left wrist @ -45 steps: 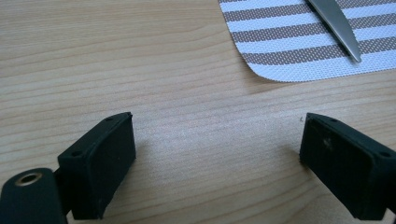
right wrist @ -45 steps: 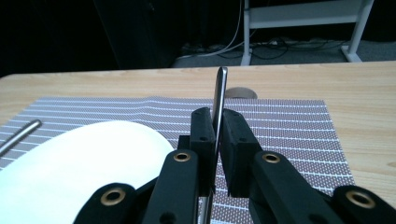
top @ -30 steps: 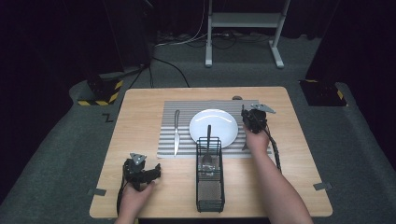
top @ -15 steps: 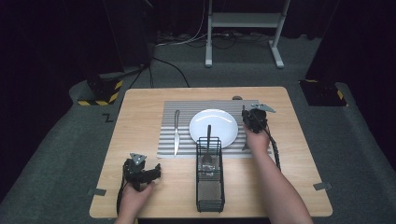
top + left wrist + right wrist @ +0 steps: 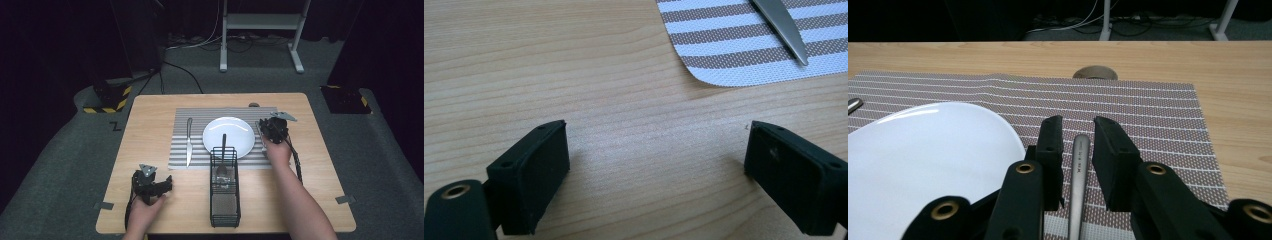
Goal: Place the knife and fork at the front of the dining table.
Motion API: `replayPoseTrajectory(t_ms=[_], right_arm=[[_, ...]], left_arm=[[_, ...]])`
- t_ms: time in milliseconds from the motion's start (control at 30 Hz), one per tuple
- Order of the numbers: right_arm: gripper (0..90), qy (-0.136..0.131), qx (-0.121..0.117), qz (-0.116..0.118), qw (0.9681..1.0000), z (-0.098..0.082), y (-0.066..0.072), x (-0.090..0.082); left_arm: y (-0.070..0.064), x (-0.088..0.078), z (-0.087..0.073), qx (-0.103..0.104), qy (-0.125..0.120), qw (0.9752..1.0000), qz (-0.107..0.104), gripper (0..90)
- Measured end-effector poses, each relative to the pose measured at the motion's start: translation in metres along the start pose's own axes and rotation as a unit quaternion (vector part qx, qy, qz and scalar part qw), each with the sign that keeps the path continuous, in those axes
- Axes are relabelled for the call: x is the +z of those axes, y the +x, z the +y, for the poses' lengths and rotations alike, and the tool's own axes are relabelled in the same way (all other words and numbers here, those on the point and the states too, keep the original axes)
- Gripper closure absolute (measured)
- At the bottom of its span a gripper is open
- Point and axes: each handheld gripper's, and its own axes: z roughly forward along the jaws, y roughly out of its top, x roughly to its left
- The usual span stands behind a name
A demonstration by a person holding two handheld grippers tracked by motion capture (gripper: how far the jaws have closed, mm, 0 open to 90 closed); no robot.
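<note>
Setting the table appears to be the work in hand, and the right gripper [image 5: 270,128] sits low over the striped placemat [image 5: 197,116] near the table's right edge, just beside the white plate [image 5: 229,136]. Between its jaws lies a slim metal utensil handle [image 5: 1079,170], flat on the mat; the jaws have just been opening, and a gap shows on each side of the handle, so the pads no longer press it. The utensil looks stiff, light and polished, likely slippery, so any regrip should take the handle across its narrow width, low to the mat. The left gripper [image 5: 659,165] hovers near the table's front-left corner, jaws wide apart over bare wood, holding nothing. A knife [image 5: 189,141] lies on the mat's left part, and a wire caddy [image 5: 224,187] stands at the front edge.
</note>
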Motion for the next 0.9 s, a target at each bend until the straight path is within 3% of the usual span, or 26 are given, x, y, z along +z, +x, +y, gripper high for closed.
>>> replayPoseTrajectory(t_ms=[167, 433, 567, 667, 900], right_arm=[[75.7, -0.009, -0.010, -0.002, 0.9999, -0.006, 0.003, -0.016], [80.2, -0.002, -0.030, -0.011, 0.9995, -0.031, 0.002, -0.055], [82.0, 0.011, -0.035, -0.017, 0.9992, -0.050, -0.001, -0.072], [82.3, 0.024, -0.052, -0.028, 0.9980, -0.062, -0.003, -0.081], [82.2, 0.052, -0.060, -0.033, 0.9963, -0.079, -0.004, -0.093]], left_arm=[[0.000, 0.000, 0.000, 0.000, 0.000, 1.0000, 0.000, 10.8], [0.000, 0.000, 0.000, 0.001, 0.000, 1.0000, 0.000, 10.8], [0.000, 0.000, 0.000, 0.000, 0.000, 1.0000, 0.000, 10.7], [0.000, 0.000, 0.000, 0.001, 0.000, 1.0000, 0.000, 10.7], [0.000, 0.000, 0.000, 0.001, 0.000, 1.0000, 0.001, 10.8]])
